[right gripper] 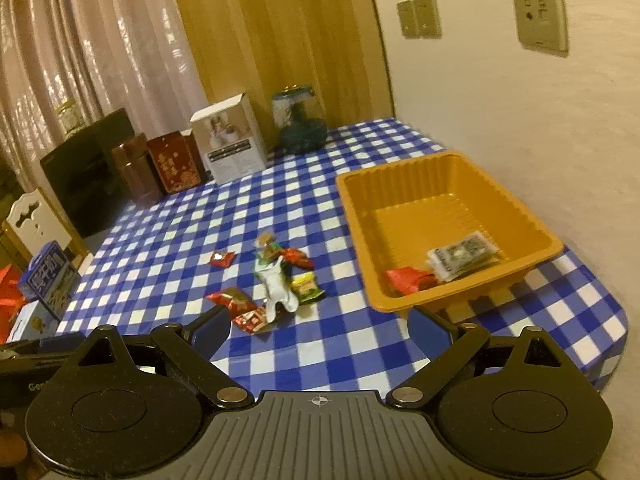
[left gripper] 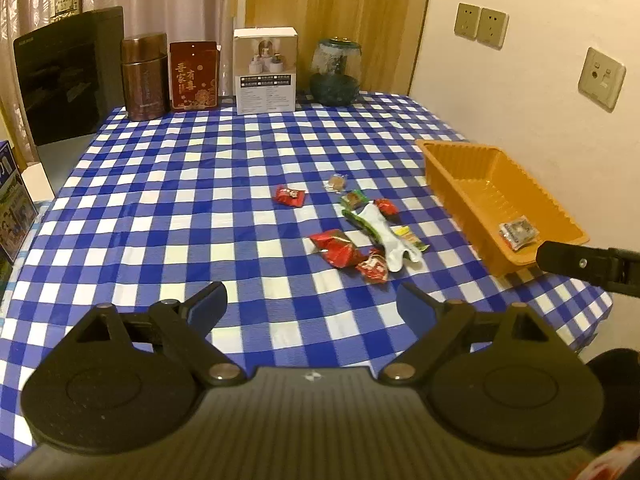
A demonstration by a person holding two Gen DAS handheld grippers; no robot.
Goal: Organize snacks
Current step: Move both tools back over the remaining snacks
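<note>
Your left gripper (left gripper: pixel 312 304) is spread wide with nothing between its blue pads, and your right gripper (right gripper: pixel 318 328) is spread and empty too. Both hang over the checked tablecloth (left gripper: pixel 180 208). Take the orange tray (right gripper: pixel 404 184) as your landmark: two wrapped snacks (right gripper: pixel 460 258) lie inside its near end, and the loose snack pile (right gripper: pixel 276 284) sits to its left, apart from it.

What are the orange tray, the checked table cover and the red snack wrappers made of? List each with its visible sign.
Orange tray: looks like thin moulded plastic, from its ribbed walls and slight sheen.
Checked table cover: probably plastic sheet or coated cloth; it lies smooth and drapes over the edge.
Red snack wrappers: glossy crinkled foil or plastic film, with bright glints.
</note>
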